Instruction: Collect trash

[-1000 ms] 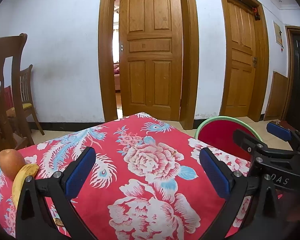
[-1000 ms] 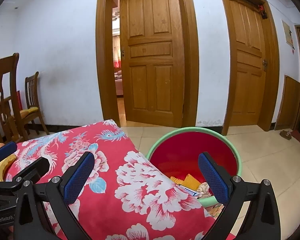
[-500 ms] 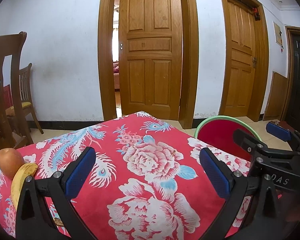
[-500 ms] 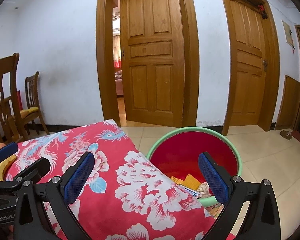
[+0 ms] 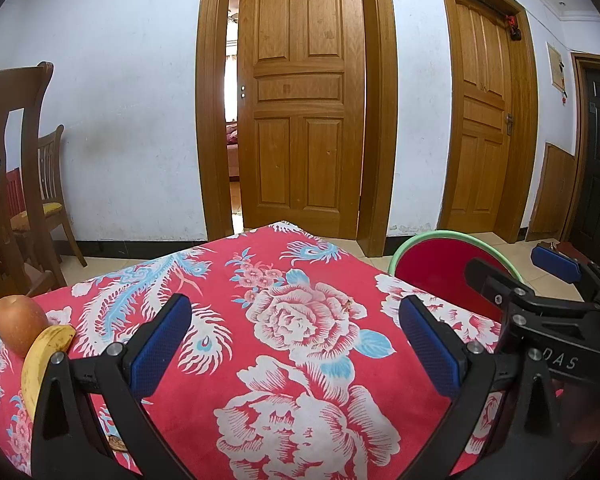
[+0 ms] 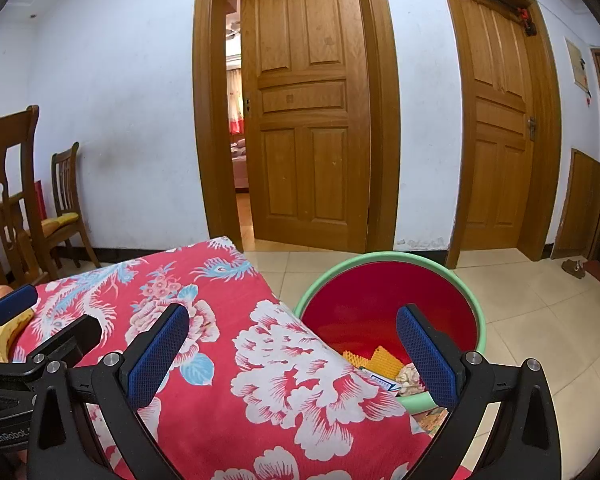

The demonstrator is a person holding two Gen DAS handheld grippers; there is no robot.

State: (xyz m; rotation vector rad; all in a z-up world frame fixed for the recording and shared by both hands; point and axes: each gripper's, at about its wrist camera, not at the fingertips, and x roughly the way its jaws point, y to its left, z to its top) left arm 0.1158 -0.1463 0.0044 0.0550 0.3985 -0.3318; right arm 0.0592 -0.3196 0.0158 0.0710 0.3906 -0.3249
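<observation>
Left gripper (image 5: 294, 334) spread wide, nothing between the pads, hovering over the tablecloth (image 5: 268, 376). Going left to right in its view: apple (image 5: 18, 328) at the far left table edge, banana (image 5: 44, 356) touching it just in front, then bare floral cloth under the jaws, then the bin (image 5: 432, 268) past the right table edge, partly hidden by the right gripper (image 6: 292, 350). A small brown scrap (image 5: 118, 443) sits low on the cloth behind the left finger; cannot tell what it is.

Right gripper also spread wide and empty, straddling the table edge: left finger over cloth, right finger over the bin mouth. Bin stands on the floor tight against the table; trash (image 6: 384, 364) already lies in its bottom, yellow pieces, crumpled paper and a printed wrapper.

Judged step: between pickups, or near the end, since the cloth shows almost no loose trash. Fruit is probably not trash. The next move calls for checking the table for leftovers; the brown scrap is the likely candidate, so the left gripper would need to pull back and drop low, close on it, then carry it right over the bin rim.
</observation>
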